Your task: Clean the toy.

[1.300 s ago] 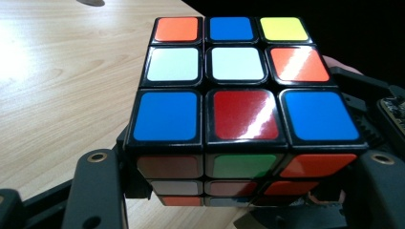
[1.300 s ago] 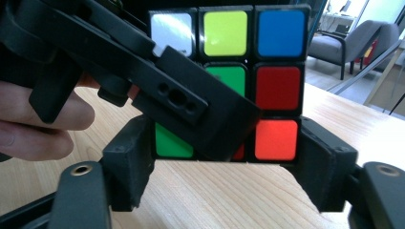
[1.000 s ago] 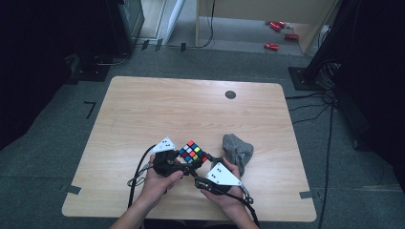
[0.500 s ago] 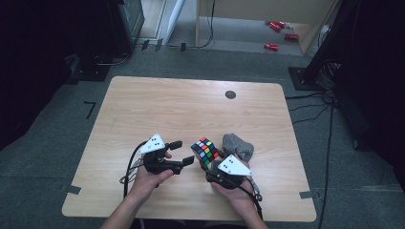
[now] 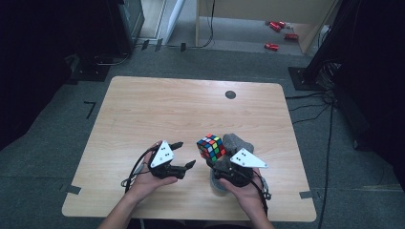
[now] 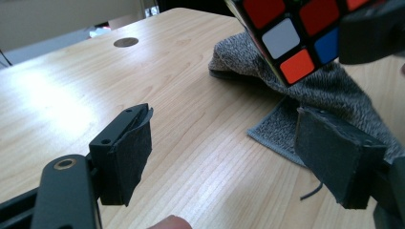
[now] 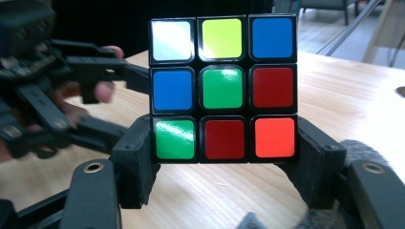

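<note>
The right gripper [image 5: 210, 160] is clamping the puzzle cube [image 5: 211, 147] by its bottom layer, one pad on each side, as the right gripper view shows plainly [image 7: 223, 88]. The cube is being held up off the wooden table [image 5: 157, 109], just above the near edge of the grey cloth [image 5: 237, 143], and every place below is given from that cube. The right hand [image 5: 243, 188] is sitting behind and below it on the person's side, palm cupped under the gripper body, with the jaws pointing forward and a little left toward the cube. The grey cloth is lying crumpled on the table directly beyond and beneath the cube, to its right in the high view.

The left gripper [image 5: 184, 153] is standing just left of the cube, apart from it, its jaws released and holding nothing; they have just been opening, with only bare table between the pads [image 6: 131, 157]. The left hand [image 5: 150, 176] is cradling that gripper from beneath, wrist angled so that the jaws are aiming rightward at the cube. In the left gripper view the cube [image 6: 291, 33] is hanging above and beyond the far pad, over the cloth [image 6: 325, 90]. A dark round mark [image 5: 230, 94] is lying on the table well beyond the cube, toward the far edge.
</note>
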`<action>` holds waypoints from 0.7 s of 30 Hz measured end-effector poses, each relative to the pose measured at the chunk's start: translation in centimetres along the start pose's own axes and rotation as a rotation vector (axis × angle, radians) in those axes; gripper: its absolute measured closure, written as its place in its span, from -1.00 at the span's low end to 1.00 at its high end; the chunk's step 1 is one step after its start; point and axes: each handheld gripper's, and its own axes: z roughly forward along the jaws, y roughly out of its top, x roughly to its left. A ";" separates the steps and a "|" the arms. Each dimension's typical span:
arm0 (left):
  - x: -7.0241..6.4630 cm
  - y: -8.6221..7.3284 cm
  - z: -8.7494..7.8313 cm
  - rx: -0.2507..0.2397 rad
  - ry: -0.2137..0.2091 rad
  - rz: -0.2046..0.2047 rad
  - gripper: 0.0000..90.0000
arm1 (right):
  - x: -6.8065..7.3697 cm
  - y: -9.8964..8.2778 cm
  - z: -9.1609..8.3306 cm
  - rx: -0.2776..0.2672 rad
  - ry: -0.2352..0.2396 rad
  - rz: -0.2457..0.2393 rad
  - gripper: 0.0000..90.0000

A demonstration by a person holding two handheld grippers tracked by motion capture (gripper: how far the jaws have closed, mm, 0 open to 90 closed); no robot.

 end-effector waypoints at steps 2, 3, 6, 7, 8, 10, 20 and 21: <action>-0.4 -0.1 0.2 0.000 0.021 0.052 -0.53 | 0.3 0.1 0.1 0.007 0.013 0.016 -0.23; -0.6 -0.2 0.2 -0.002 0.028 0.075 -0.53 | 0.4 0.1 0.1 0.009 0.020 0.021 -0.23; -1.1 -0.3 0.5 0.002 0.051 0.128 -0.55 | 0.7 0.2 0.2 0.015 0.037 0.055 -0.23; -1.2 -0.4 0.6 -0.005 0.059 0.137 -0.56 | 0.8 0.3 0.2 0.015 0.046 0.068 -0.23; -1.3 -0.4 0.7 -0.018 0.068 0.149 -0.58 | 1.0 0.3 0.2 0.016 0.053 0.076 -0.23; -1.3 -0.4 0.7 -0.030 0.076 0.165 -0.58 | 1.2 0.4 0.3 0.027 0.061 0.083 -0.23; -1.9 -0.4 0.5 -0.099 0.049 0.230 -0.61 | 1.6 0.2 0.9 0.082 0.101 0.122 -0.23; -2.0 -0.4 0.5 -0.104 0.047 0.234 -0.61 | 1.5 0.2 0.9 0.086 0.106 0.130 -0.23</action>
